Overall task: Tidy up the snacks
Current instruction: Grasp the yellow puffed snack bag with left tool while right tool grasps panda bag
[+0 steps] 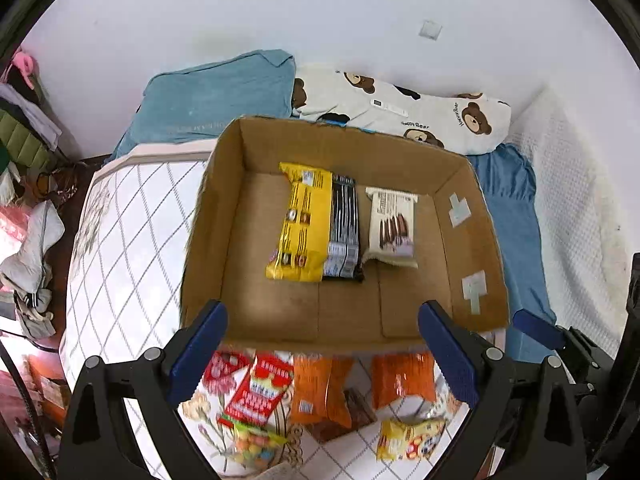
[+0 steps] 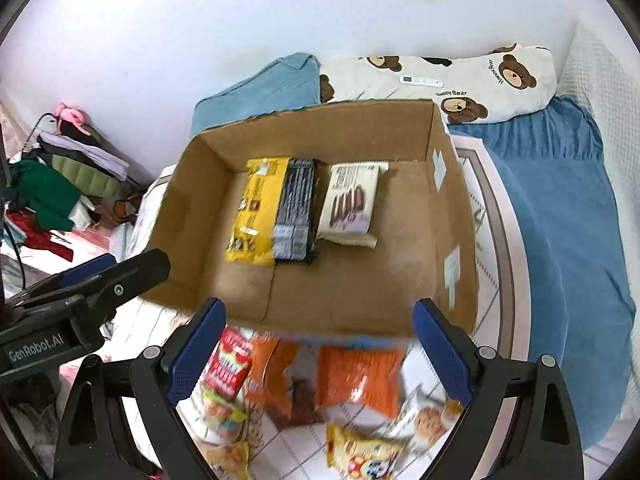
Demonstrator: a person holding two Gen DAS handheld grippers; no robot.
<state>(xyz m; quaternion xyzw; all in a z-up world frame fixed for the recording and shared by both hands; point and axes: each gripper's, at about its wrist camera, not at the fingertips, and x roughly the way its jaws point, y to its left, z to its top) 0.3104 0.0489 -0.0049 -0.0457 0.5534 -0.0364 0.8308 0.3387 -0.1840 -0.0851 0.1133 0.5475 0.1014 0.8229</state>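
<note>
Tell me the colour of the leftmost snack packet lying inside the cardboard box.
Yellow, with dark print; the leftmost packet in the cardboard box shows best in the left wrist view.

Both grippers are pointed steeply downward, side by side. The jaws of the left gripper (image 1: 322, 354) are spread wide with nothing held between them. The right gripper (image 2: 320, 354) is likewise held wide open and empty.

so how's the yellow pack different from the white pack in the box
The yellow pack is longer than the white pack. The yellow pack lies tight against the black pack, while the white pack sits a little apart on the other side. The white pack shows a picture of dark sandwich cookies; the yellow pack shows small print. Both lie flat on the floor of the box, lengthwise the same way.
</note>
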